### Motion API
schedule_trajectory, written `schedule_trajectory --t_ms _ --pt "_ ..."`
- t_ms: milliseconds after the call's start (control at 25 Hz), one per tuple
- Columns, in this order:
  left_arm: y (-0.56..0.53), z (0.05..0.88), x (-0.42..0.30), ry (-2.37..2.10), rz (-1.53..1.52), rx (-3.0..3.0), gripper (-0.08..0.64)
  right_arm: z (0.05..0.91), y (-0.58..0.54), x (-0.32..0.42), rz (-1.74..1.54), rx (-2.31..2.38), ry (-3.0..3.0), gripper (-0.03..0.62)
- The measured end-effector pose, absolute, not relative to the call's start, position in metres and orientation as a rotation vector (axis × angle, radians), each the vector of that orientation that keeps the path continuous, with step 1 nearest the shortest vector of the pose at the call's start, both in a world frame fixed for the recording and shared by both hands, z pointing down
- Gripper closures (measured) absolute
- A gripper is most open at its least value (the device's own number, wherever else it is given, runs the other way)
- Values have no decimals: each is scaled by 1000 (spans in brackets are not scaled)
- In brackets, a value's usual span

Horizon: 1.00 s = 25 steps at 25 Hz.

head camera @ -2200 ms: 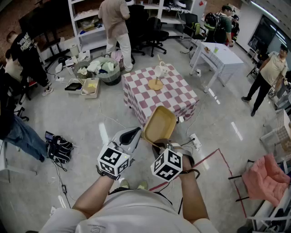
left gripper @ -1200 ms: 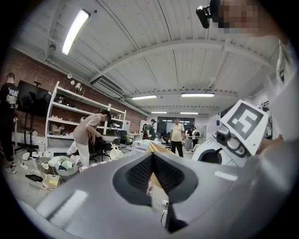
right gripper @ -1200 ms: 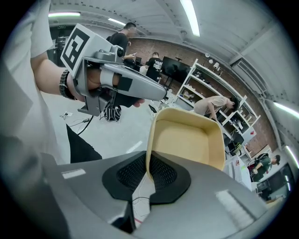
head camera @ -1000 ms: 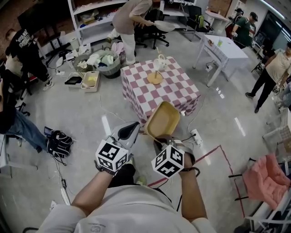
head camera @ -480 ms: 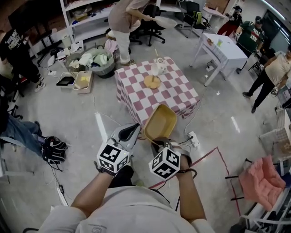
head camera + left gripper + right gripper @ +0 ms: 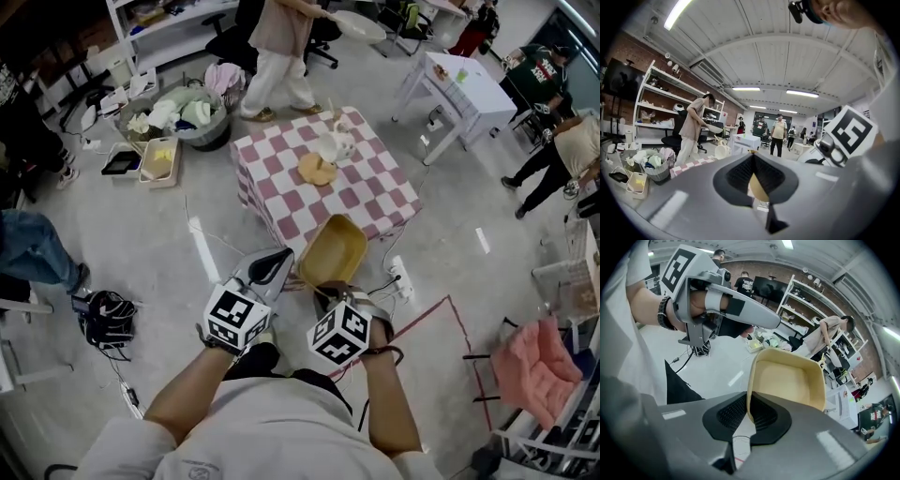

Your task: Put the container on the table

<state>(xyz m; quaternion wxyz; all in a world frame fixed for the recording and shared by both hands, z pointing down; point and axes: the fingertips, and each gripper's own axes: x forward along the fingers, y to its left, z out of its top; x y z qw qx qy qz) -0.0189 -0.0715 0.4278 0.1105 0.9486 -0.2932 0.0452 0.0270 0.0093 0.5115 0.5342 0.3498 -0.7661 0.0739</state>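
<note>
Open-plan lab or workshop space, indoors, shared.

Landmark: worktop under a pink-and-white checked cloth (image 6: 375,197), mid-room on a bare polished concrete floor (image 6: 141,244).

- Beyond it: white open shelving (image 6: 169,23) stacked with boxes and gear; a black rolling office chair (image 6: 228,42).
- Left of it: round basket of cloths (image 6: 183,117) and shallow trays (image 6: 159,159) set on the floor.
- Right of it: plain white table (image 6: 469,84); people standing about (image 6: 572,141).
- Near side: power strip (image 6: 400,279) and a red tape line (image 6: 422,316) marked on the floor.

Left claw's view adds a brick wall (image 6: 623,51), a dark wall screen (image 6: 614,77) and ceiling strip lights (image 6: 802,93).
</note>
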Motion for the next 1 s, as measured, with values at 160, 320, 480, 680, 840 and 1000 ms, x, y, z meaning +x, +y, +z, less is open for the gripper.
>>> schedule_trajectory --t_ms 160,320,480,680,840,1000 --pt "-99 439 -17 -819 141 2782 554 524 -14 26 204 845 -1809 563" --pt "-116 450 -10 -777 147 2760 554 534 -31 29 218 847 -1799 563" --pt "-133 462 -1 -756 162 2747 554 548 -49 34 220 833 -1798 563" --pt "-160 482 12 -783 202 2715 554 577 -72 44 217 761 -1810 563" --pt "-184 500 24 -842 227 2670 554 601 -91 58 210 688 -1825 563" --pt "-211 516 39 -888 247 2635 554 624 -114 73 190 614 -1828 563"
